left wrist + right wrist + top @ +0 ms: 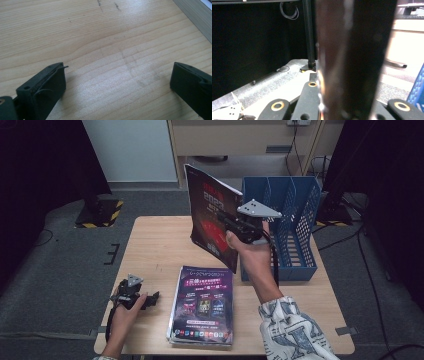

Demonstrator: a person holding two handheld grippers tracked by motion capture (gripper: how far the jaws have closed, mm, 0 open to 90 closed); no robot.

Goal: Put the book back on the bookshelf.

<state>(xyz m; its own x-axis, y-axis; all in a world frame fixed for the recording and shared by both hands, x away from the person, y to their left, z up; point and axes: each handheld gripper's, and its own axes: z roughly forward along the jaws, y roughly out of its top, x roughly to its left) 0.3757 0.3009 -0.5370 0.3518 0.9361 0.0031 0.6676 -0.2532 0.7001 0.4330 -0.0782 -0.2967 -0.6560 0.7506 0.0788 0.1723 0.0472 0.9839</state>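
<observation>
Patterned sleeve and right forearm rise from the near edge, lifting a magazine [212,215] over the table [155,245].

Clamped on that magazine's lower edge, the right hand-held gripper [239,226] holds it upright above the wooden top, just beside the blue perforated file rack [290,220] at the far right corner; in the right gripper view the glossy dark cover [352,57] stands blurred between the jaws. A stack of glossy magazines [202,305] lies flat at the near edge, middle. Left of it, the left hand-held gripper [135,295] rests low near the front left corner, jaws wide apart over bare, pale wood grain, holding nothing. Open tabletop spreads across the far left.
</observation>
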